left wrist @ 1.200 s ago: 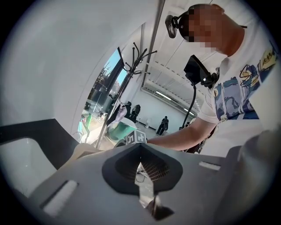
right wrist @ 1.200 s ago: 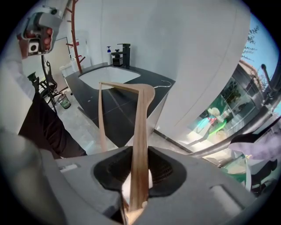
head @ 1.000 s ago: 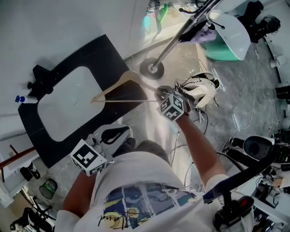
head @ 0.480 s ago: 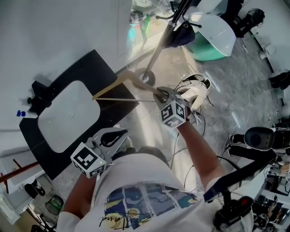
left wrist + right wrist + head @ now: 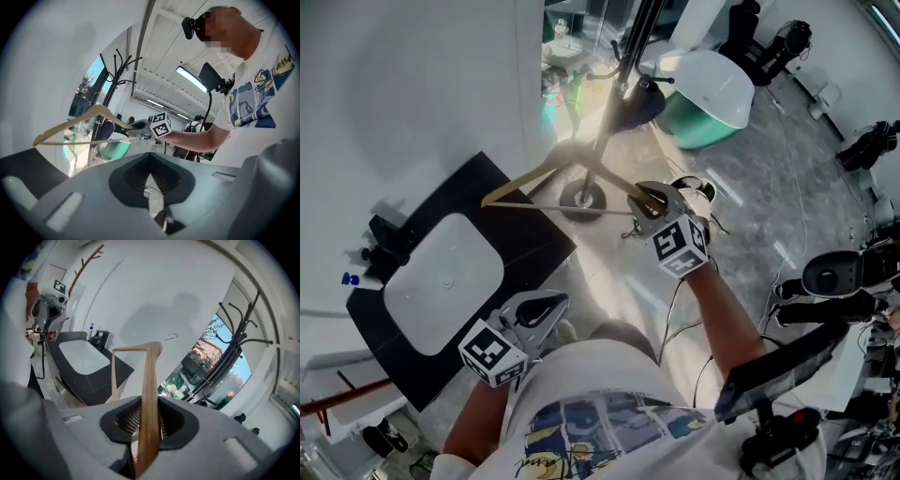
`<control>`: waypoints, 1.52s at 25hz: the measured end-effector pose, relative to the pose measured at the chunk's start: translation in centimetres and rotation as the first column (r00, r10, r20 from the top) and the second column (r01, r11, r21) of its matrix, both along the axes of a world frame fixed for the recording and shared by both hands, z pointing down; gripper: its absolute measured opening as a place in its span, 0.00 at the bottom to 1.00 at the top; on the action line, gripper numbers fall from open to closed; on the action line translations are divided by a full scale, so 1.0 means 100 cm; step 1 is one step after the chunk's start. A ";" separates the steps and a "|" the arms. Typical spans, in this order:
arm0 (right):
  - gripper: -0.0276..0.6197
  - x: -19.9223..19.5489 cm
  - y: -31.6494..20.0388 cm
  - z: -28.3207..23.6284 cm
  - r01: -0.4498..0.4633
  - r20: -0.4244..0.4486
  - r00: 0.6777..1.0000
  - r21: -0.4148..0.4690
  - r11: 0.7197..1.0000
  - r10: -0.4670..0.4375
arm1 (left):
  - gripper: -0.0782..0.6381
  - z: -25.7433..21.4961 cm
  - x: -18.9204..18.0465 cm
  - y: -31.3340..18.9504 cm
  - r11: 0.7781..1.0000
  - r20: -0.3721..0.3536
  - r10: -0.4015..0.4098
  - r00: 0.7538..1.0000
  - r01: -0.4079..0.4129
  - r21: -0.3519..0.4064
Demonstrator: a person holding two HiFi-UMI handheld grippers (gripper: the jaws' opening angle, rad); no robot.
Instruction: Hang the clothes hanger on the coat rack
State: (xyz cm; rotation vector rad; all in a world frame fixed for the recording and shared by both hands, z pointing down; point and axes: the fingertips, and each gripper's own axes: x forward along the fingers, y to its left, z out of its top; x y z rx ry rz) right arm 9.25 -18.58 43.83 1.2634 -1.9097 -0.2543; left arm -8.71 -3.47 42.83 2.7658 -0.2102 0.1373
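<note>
A light wooden clothes hanger [image 5: 546,173] hangs in the air in the head view, and my right gripper [image 5: 645,199] is shut on its right arm. Seen from the right gripper view, that arm [image 5: 149,394] runs straight up between the pads of the right gripper [image 5: 147,423]. Just beyond the hanger stands the black coat rack [image 5: 617,89], its curved hooks [image 5: 234,331] up at the right and its round base [image 5: 581,199] on the floor. My left gripper [image 5: 546,307] is low by the person's body, shut and holding nothing [image 5: 150,174]. It faces the hanger [image 5: 93,112].
A black counter [image 5: 520,220] with a white sink [image 5: 441,277] lies at the left against a white wall. A teal and white tub [image 5: 703,94] stands behind the rack. Cables [image 5: 675,300] trail on the floor, and dark equipment [image 5: 834,281] crowds the right side.
My right gripper has lifted the hanger higher, and it now lies across the rack's pole. The left gripper has risen slightly and stays shut.
</note>
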 end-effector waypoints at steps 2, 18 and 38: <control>0.18 0.011 -0.001 -0.028 -0.020 0.015 1.000 0.033 0.999 0.020 | 0.11 -0.004 0.003 0.000 1.000 -0.008 0.009 1.000 -0.009 0.003; 0.18 0.125 -0.023 -0.181 -0.138 0.041 0.990 0.283 0.949 0.132 | 0.11 -0.015 0.026 -0.012 0.998 -0.033 0.041 0.999 -0.039 0.055; 0.18 0.239 -0.136 -0.187 0.028 0.050 0.998 0.229 0.973 -0.040 | 0.11 -0.035 0.146 -0.082 0.997 -0.029 -0.063 0.998 0.064 0.036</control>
